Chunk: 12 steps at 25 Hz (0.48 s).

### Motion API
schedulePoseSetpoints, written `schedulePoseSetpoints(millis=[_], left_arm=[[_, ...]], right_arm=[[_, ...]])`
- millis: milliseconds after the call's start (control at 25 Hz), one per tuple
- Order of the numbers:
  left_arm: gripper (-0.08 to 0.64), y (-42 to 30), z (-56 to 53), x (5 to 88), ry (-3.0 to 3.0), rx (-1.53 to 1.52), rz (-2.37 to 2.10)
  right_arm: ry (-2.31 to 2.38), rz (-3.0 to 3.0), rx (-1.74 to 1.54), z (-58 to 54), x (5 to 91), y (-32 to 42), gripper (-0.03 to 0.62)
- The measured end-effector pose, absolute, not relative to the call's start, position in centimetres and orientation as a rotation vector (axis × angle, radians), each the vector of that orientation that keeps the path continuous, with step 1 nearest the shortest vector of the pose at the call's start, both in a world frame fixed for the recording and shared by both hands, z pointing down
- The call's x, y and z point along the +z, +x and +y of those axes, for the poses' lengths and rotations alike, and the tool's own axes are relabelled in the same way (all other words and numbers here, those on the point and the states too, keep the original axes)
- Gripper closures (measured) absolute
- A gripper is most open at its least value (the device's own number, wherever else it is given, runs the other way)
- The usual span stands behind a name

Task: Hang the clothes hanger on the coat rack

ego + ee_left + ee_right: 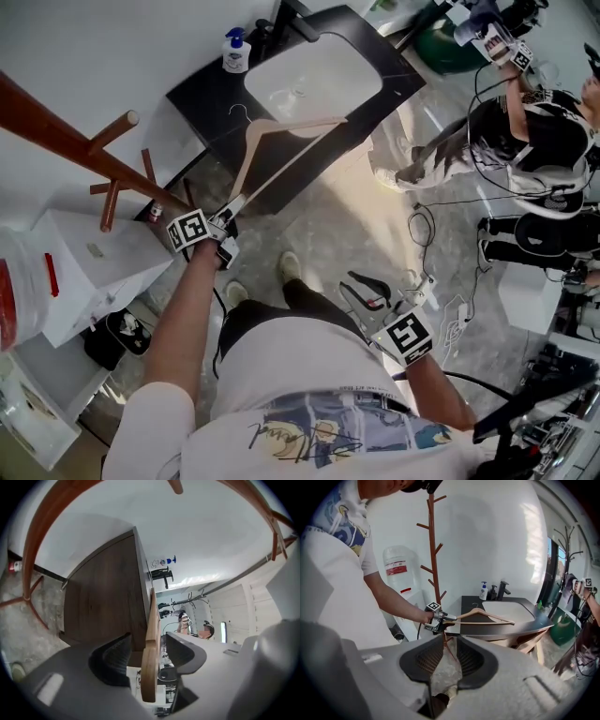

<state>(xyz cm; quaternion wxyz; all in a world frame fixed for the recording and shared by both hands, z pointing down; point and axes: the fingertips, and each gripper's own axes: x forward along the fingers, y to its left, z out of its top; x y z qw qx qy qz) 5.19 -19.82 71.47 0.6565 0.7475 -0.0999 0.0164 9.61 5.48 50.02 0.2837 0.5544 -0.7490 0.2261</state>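
Head view: left tongs (232, 208) released astride near end of wooden hanger (298, 125) stretching far-right; coat rack (56, 125) just left; right tongs (356, 285) parted, empty.

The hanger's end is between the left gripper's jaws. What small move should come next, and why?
Probably close the left gripper on the hanger. Its end sits between the jaws, which stand apart with a gap on each side, so nothing grips it yet. The coat rack stands close by.
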Motion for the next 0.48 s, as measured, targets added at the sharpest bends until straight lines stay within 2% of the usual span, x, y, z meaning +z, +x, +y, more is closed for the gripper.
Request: schedulePoseSetpoints(millis=[120, 240, 480], left_arm=[[0.426, 5.6, -19.7, 71.5, 1.663, -0.013, -0.214], [0.502, 5.8, -19.7, 70.8, 1.651, -0.07, -0.189], [0.511, 6.0, -19.5, 68.3, 1.683, -0.177, -0.148]], right_arm=[[1.48, -1.99, 0.599, 5.7, 49.9, 10.0, 0.502], [1.461, -1.983, 0.583, 5.7, 50.0, 10.3, 0.503], [1.417, -2.003, 0.562, 5.2, 50.0, 10.9, 0.502]])
